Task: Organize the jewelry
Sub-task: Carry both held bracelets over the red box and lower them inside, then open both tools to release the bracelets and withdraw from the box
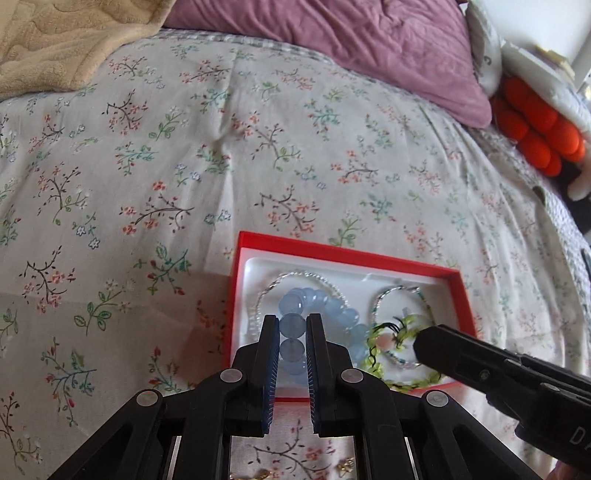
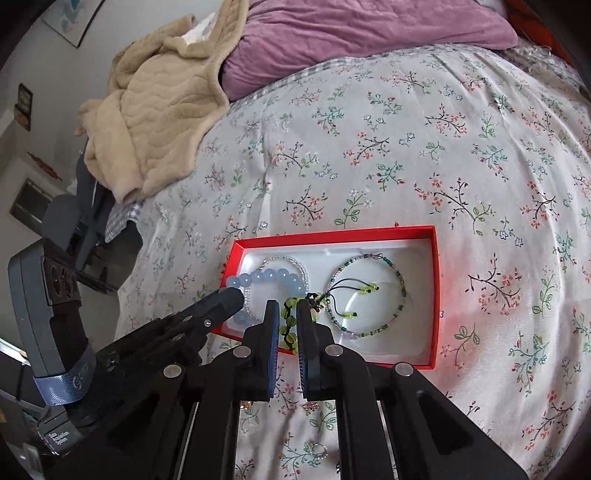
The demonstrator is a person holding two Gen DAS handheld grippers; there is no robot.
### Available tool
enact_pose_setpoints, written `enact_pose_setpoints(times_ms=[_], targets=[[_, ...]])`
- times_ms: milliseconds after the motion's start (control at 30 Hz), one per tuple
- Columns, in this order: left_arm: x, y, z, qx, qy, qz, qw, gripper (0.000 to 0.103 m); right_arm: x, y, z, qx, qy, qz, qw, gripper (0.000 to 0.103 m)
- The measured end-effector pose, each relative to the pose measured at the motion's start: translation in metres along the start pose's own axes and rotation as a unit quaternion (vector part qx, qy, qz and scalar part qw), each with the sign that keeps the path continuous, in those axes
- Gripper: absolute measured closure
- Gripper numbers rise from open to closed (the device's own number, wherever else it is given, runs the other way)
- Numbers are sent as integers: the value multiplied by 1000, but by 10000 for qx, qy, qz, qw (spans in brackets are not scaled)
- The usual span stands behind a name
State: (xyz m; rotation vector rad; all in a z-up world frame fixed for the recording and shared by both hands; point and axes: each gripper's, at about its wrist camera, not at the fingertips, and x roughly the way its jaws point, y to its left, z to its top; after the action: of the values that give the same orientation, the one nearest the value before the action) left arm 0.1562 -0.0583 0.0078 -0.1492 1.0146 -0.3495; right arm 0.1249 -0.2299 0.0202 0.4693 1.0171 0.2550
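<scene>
Left wrist view
Your left gripper: jaws clamped on the blue bracelet, beads showing between the pads.
Box: red, white inside, lying on the floral quilt; the blue bracelet hangs over its left half, above a clear bracelet.
Your right gripper: comes in from the right, its tip at the green cord bracelet in the box's near right part.
Teal bracelet: a ring lying in the right half.

Right wrist view
Your right gripper: jaws closed on the green cord bracelet, at the box's near edge.
Your left gripper: enters from the left, gripping the blue bracelet over the box's left end.
Teal bracelet: flat in the right half.
Behind: beige blanket, purple pillow.
</scene>
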Motion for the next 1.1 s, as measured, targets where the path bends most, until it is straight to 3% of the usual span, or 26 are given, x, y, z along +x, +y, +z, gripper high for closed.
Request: enact_pose_setpoints(times_ms=[133, 433, 467, 533, 633, 867, 1000, 1100], targets=[[2, -2, -1, 106, 42, 132, 9998, 94, 3, -11, 1, -26, 15, -416, 9991, 93], [0, -9, -2, 320, 16, 303, 9990, 94, -2, -31, 4, 142, -79, -595, 9981, 91], [0, -10, -2, 338, 16, 312, 9989, 94, -4, -31, 4, 154, -73, -561, 9983, 89], [-1, -13, -3, 407, 46, 358, 9985, 92, -7, -29, 3, 143, -72, -530, 9985, 71], [-5, -17, -5, 535, 20, 408, 9977, 77, -13, -26, 0, 91, -76, -467, 9988, 49], [-23, -25, -12, 832, -59, 473, 9954, 55, -27, -19, -6, -84, -95, -560, 9983, 48], [-33, -27, -19, 1008, -79, 553, 9933, 37, -31, -19, -12, -127, -39, -657, 9978, 41], [-38, -26, -24, 1070, -51, 587, 9925, 30, -35, -19, -17, -184, -2, -730, 9972, 39]])
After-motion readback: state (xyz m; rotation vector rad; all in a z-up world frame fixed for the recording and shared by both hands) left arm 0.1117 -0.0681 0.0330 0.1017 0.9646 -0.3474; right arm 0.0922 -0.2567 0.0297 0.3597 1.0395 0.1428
